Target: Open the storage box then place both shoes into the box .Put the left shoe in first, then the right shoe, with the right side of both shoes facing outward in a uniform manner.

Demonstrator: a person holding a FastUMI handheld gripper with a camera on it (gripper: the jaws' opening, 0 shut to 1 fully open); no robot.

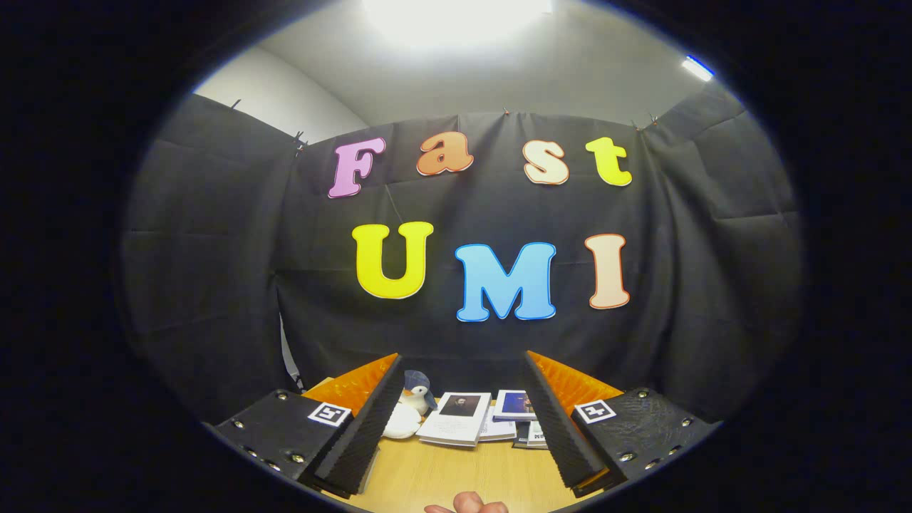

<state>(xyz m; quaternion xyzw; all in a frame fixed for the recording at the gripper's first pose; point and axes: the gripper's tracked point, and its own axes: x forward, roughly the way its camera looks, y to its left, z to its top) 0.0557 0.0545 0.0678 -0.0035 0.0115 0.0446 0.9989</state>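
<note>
My claw was spread wide, fingers well apart, nothing between them and nothing touched. Both fingers angled up off the wooden table, pointing toward the booth's black cloth wall rather than down at the work surface. Each finger mount carried a small square black-and-white marker.

A fingertip or knuckle of a hand showed just at the near side of the table, between the two finger bases.

Beyond the fingers, at the far side of the table against the cloth: a small stuffed penguin toy, white belly, grey-blue head, beside my left finger and partly hidden by it. Just right of it lay a white booklet with a dark picture on its cover, flat on the table. Next over, a second booklet or card with a blue-purple picture, resting on some other papers, partly hidden behind my right finger. Printing on these was too small to read.

I saw no storage box and no shoes from where the claw pointed; I could not tell where they stood. No container lay in front of me either.

Above the cloth, a pale ceiling with a bright lamp straight overhead and a smaller strip light off to the right. Cloth hung from clips along its top.
</note>
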